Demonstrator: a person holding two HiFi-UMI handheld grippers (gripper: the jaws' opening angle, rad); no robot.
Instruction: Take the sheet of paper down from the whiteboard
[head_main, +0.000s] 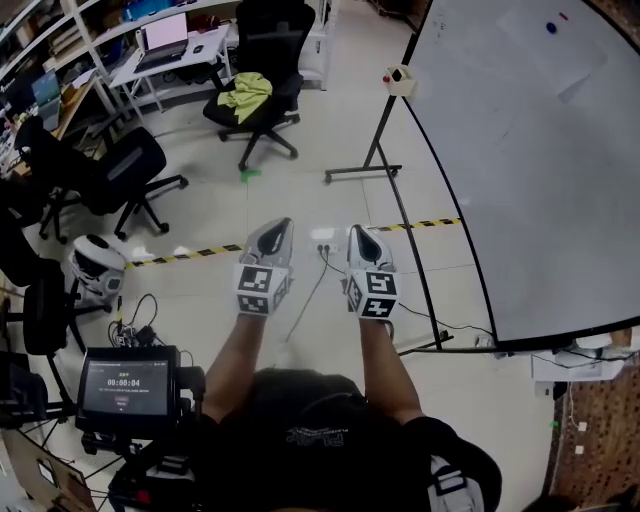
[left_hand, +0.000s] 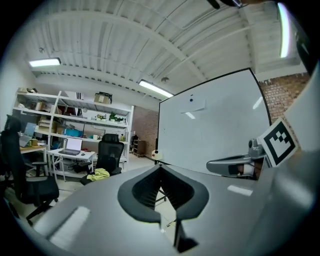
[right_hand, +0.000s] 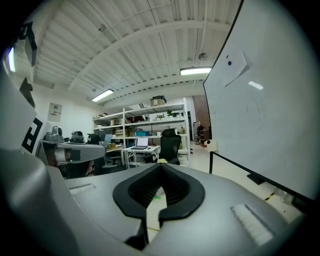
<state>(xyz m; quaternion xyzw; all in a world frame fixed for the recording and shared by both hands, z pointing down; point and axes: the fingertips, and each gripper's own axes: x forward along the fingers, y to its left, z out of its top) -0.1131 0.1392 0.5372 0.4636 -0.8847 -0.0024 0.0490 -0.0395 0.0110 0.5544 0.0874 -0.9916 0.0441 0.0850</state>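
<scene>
The grey left gripper (head_main: 280, 228) and the grey right gripper (head_main: 356, 234) are hanging side by side, near each other, over the pale tiled floor (head_main: 300, 170). Each one's own view is showing its ribbed black jaws pressed fully together with nothing between them. The large black-framed whiteboard on a black stand (head_main: 520, 180) is standing to the person's right. The white sheet of paper (head_main: 556, 52) is hanging high on the whiteboard, near its far upper corner, under a small round blue magnet (head_main: 550, 27), well apart from both grippers. In the right gripper view the sheet of paper (right_hand: 236, 68) is sitting slightly tilted, above and to the right of the jaws. Across the room, a black office chair (head_main: 262, 70) is carrying a crumpled yellow-green cloth (head_main: 246, 94), and an open laptop (head_main: 165, 36) is resting on a white counter (head_main: 200, 50).
</scene>
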